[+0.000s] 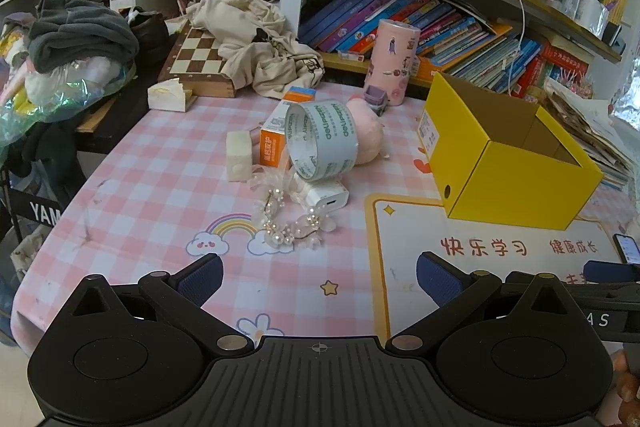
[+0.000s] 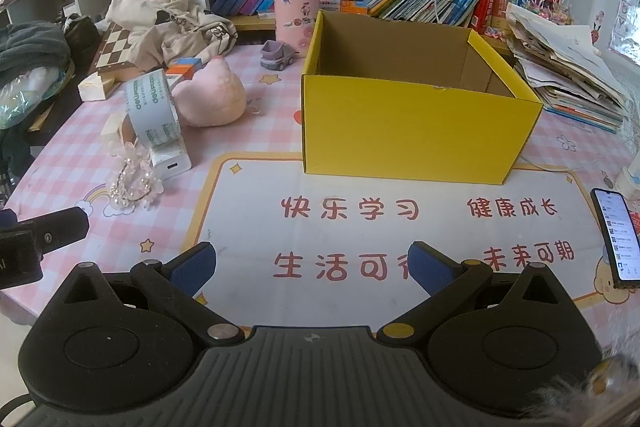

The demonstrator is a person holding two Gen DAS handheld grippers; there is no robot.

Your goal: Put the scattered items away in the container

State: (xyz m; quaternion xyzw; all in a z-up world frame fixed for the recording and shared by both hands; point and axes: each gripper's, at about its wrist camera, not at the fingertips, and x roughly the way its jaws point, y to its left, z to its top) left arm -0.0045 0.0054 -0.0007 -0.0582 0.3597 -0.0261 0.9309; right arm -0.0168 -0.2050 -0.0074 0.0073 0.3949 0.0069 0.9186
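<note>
A: Starting at our left, we hold the left tool [image 1: 319, 277] low over the counter [image 1: 160, 187], its fingers spread wide with nothing between them. Ahead of it sits the pile we have to clear: a pale eraser block [image 1: 239, 155], an orange carton [image 1: 274, 143], a roll of tape [image 1: 323, 141] standing on edge, a white charger [image 1: 326, 198] and a beaded hair tie [image 1: 286, 223].

B: That pile is where we could slip. The tape leans on the carton and on the pink plush [image 1: 366, 137] behind it, so if we pull one of them, we think the roll may tip or roll off toward the counter edge.

A: And the hair tie lies touching the charger. We could snag its beads and petals and drag both along.

B: Further back stand a small toy truck [image 2: 277, 55] and a pink tube [image 2: 297, 9], just beside the box. A wide swing of ours could knock the tube over.

A: Moving right, the yellow box [image 2: 420, 131] stands open on the printed mat. From the right wrist view we see bare cardboard walls inside; the floor is mostly hidden by the front wall, but nothing shows above it, so we judge it empty.

B: Our right tool [image 2: 312, 267] hovers before it, fingers also wide apart and holding nothing. A phone [image 2: 616, 239] lies near our right edge; we should keep clear of it.
</note>
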